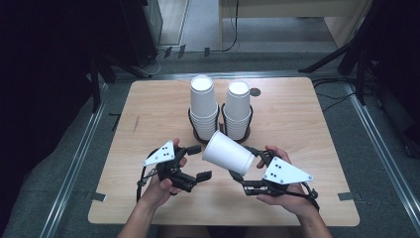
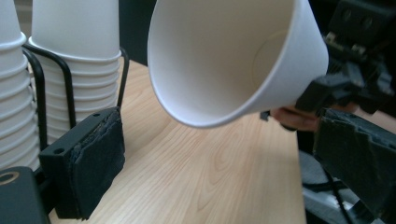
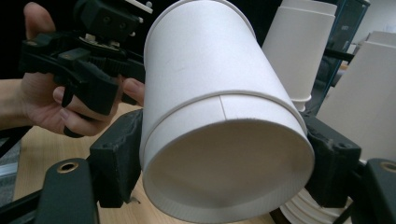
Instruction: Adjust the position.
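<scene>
One white paper cup (image 1: 229, 152) lies tilted in the right gripper (image 1: 246, 174)'s clamped jaws, mouth toward the left gripper (image 1: 198, 162), whose jaws gape wide.

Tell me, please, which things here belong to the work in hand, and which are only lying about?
In the work: paper cup, held by the right gripper; open left gripper; two cup stacks in black wire holders.
Lying about: small dark disc on the table.
</scene>
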{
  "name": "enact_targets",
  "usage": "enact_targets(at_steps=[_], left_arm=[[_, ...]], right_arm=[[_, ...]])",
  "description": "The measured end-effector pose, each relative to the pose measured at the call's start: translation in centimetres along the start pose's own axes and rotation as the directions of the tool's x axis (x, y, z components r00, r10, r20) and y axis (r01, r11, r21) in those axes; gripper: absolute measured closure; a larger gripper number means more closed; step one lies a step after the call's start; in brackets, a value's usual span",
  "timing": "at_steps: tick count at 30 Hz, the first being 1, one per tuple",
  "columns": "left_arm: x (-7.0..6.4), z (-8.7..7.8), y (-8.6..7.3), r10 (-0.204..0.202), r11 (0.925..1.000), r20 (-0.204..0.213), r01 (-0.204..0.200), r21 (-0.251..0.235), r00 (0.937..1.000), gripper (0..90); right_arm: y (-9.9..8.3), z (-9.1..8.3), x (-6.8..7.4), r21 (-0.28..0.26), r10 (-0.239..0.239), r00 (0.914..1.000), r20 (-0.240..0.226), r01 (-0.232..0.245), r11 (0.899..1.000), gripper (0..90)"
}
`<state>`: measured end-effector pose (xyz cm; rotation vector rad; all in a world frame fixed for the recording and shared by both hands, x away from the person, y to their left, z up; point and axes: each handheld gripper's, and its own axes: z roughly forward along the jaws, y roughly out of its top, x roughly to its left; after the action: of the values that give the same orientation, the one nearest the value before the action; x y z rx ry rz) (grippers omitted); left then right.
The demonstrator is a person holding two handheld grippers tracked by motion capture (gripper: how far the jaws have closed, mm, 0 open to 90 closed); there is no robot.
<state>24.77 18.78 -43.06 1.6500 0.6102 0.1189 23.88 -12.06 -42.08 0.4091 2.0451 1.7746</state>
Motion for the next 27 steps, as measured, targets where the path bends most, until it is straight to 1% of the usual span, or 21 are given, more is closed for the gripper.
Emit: enact_targets(at_steps=[2, 5, 6, 8, 10, 11, 12, 13, 14, 15, 19, 20, 21, 22, 24, 27], left_arm=[[0.08, -0.05, 0.04, -0.018, 0.9997, 0.016, 0.019, -0.015, 0.9997, 2.3], [0.19, -0.16, 0.12, -0.041, 0.9986, 0.043, 0.042, -0.03, 0.9982, 2.3], [0.24, -0.2, 0.15, -0.047, 0.9982, 0.052, 0.049, -0.035, 0.9975, 2.3], [0.34, -0.28, 0.22, -0.06, 0.9971, 0.076, 0.063, -0.042, 0.9953, 2.3], [0.39, -0.37, 0.28, -0.073, 0.996, 0.117, 0.078, -0.043, 0.9905, 2.3], [0.41, -0.39, 0.31, -0.072, 0.9962, 0.127, 0.078, -0.039, 0.9892, 2.3], [0.4, -0.39, 0.34, -0.075, 0.996, 0.134, 0.081, -0.037, 0.9881, 2.3], [0.4, -0.39, 0.36, -0.079, 0.9957, 0.146, 0.085, -0.036, 0.9862, 2.3], [0.4, -0.39, 0.38, -0.08, 0.9957, 0.152, 0.086, -0.035, 0.9852, 2.3], [0.42, -0.37, 0.4, -0.083, 0.9953, 0.159, 0.09, -0.036, 0.9838, 2.3], [0.47, -0.27, 0.39, -0.087, 0.9947, 0.196, 0.096, -0.036, 0.9767, 2.3], [0.44, -0.16, 0.42, -0.088, 0.9949, 0.212, 0.097, -0.03, 0.9733, 2.3], [0.44, -0.16, 0.42, -0.088, 0.9949, 0.212, 0.097, -0.03, 0.9733, 2.3], [0.42, -0.12, 0.42, -0.09, 0.9945, 0.22, 0.099, -0.033, 0.9713, 2.3], [0.39, -0.03, 0.49, -0.092, 0.9943, 0.227, 0.102, -0.033, 0.9697, 2.3], [0.36, 0.05, 0.62, -0.089, 0.9943, 0.229, 0.1, -0.036, 0.9694, 2.3]], right_arm=[[0.01, 0.07, 0.16, -0.013, -0.006, 0.9999, -0.009, 0.006, 1.0, 24.6], [0.1, 0.15, 0.32, -0.041, 0.001, 0.9995, -0.033, -0.003, 0.999, 24.6], [0.1, 0.15, 0.32, -0.041, 0.001, 0.9995, -0.033, -0.003, 0.999, 24.6], [0.11, 0.19, 0.38, -0.053, 0.006, 0.9989, -0.047, -0.008, 0.999, 24.5], [0.02, 0.28, 0.53, -0.061, 0.006, 0.9975, -0.07, -0.01, 0.998, 24.5], [0.02, 0.28, 0.53, -0.061, 0.006, 0.9975, -0.07, -0.01, 0.998, 24.5], [-0.08, 0.32, 0.64, -0.064, -0.002, 0.9959, -0.09, -0.004, 0.998, 24.5], [-0.08, 0.32, 0.64, -0.064, -0.002, 0.9959, -0.09, -0.004, 0.998, 24.5], [-0.13, 0.3, 0.71, -0.065, -0.003, 0.9945, -0.105, -0.004, 0.998, 24.5], [-0.13, 0.31, 0.71, -0.066, -0.003, 0.9942, -0.108, -0.005, 0.998, 24.5], [-0.18, 0.3, 0.69, -0.075, 0.002, 0.9928, -0.12, -0.011, 0.997, 24.5], [-0.2, 0.29, 0.68, -0.077, -0.002, 0.9923, -0.124, -0.007, 0.997, 24.5], [-0.2, 0.29, 0.68, -0.077, -0.002, 0.9923, -0.124, -0.007, 0.997, 24.5], [-0.22, 0.28, 0.68, -0.078, 0.0, 0.9918, -0.128, -0.01, 0.997, 24.5], [-0.23, 0.27, 0.69, -0.08, -0.003, 0.9914, -0.131, -0.008, 0.997, 24.5], [-0.22, 0.3, 0.87, -0.084, -0.01, 0.9896, -0.143, -0.002, 0.996, 24.5]])
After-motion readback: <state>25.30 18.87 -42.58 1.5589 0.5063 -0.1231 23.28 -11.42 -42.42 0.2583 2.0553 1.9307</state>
